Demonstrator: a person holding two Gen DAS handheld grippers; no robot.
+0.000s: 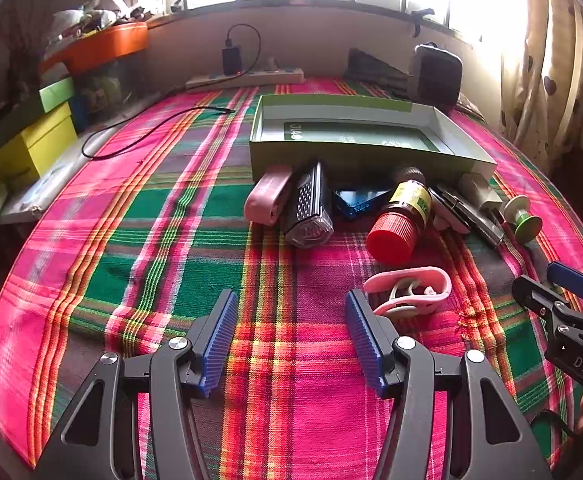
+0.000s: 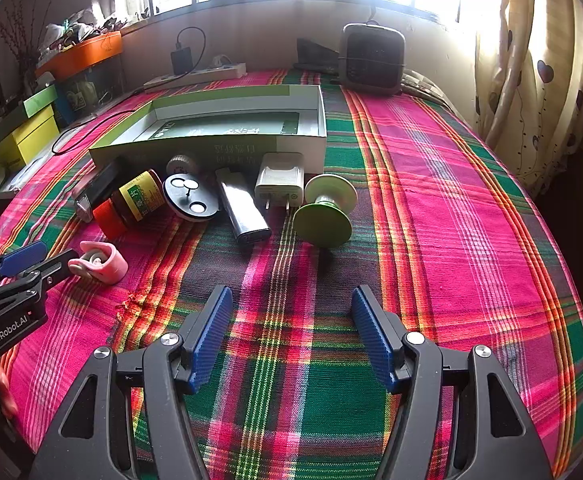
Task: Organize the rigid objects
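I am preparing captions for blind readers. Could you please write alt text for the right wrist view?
The open right gripper hovers over a plaid cloth, holding nothing. Ahead, a red-capped bottle, a lighter, a white charger and a green spool lie before an open box. The left gripper is beside a pink clip.

Plaid cloth (image 2: pixel 451 208) – woven, matt, coarse weave, one frayed spot. Box (image 2: pixel 227 142) – matt cardboard, printed paper liner inside. Bottle (image 1: pixel 405 208): amber, glossy, paper label, ribbed red plastic cap. Lighter (image 2: pixel 243 210) has shiny metallic casing. Charger (image 2: pixel 279 180) is smooth white plastic. Green spool (image 2: pixel 325 210) is matt plastic. Pink clip (image 1: pixel 411 290) is smooth plastic. Gripper fingers (image 2: pixel 211 332) are black matt plastic with ribbed blue pads and bright metal rivets.
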